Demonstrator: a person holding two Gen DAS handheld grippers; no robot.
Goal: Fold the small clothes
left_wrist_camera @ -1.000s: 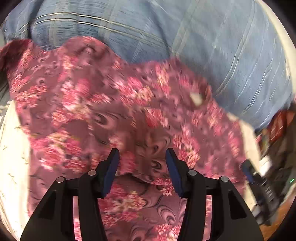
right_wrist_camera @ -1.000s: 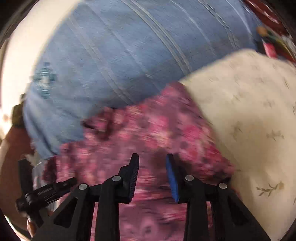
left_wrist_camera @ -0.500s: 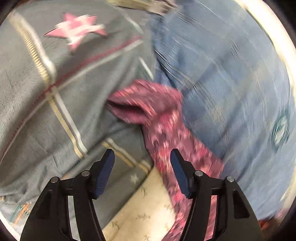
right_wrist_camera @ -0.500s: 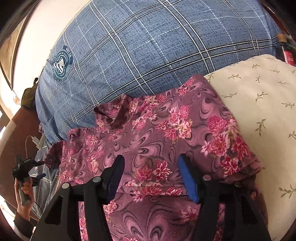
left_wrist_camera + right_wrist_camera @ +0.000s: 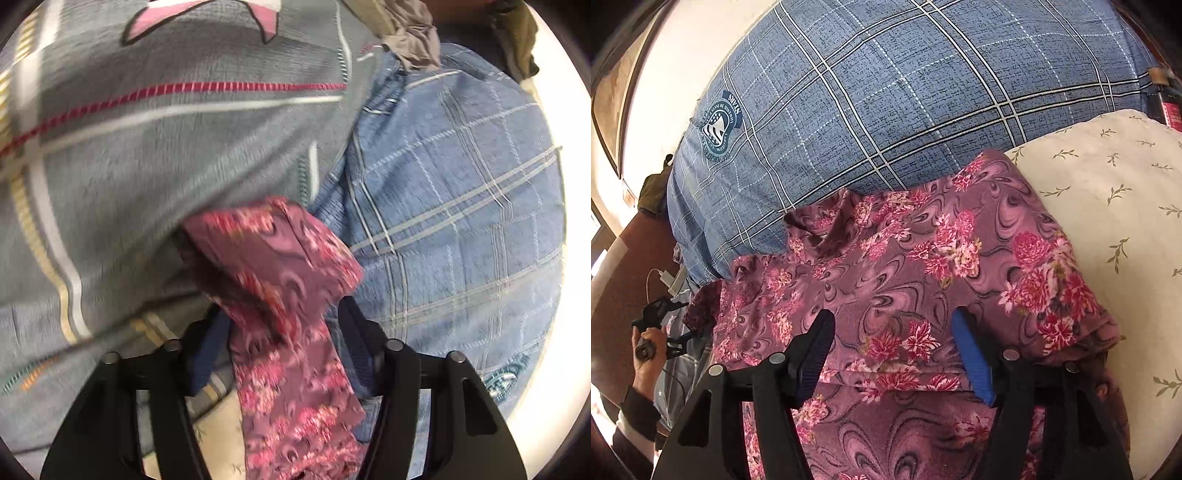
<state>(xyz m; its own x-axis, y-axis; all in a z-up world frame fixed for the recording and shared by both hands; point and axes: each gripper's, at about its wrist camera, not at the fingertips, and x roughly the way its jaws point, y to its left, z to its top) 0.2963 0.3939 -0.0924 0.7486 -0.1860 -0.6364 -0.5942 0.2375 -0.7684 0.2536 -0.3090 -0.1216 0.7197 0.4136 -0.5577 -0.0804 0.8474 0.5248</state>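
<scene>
A maroon garment with pink flowers (image 5: 916, 266) lies partly folded on the bed. In the right wrist view my right gripper (image 5: 892, 332) is open just above its folded front edge. In the left wrist view a sleeve-like end of the same garment (image 5: 280, 280) runs between the open fingers of my left gripper (image 5: 280, 332); its tip rests where the grey and blue covers meet. The left gripper (image 5: 659, 328) and the hand holding it show small at the left edge of the right wrist view, at the garment's far left end.
A blue plaid pillow (image 5: 905, 92) lies behind the garment. A cream leaf-print pillow or sheet (image 5: 1115, 192) lies to the right. A grey blanket with a pink star (image 5: 166, 129) lies left of the blue one (image 5: 461, 221). A charger and cable (image 5: 666, 277) sit at the bed's left edge.
My left gripper swung away from the garment's middle to its left end and closed in until the sleeve lies between its fingers. The right gripper opened wider and steadied over the fold.
</scene>
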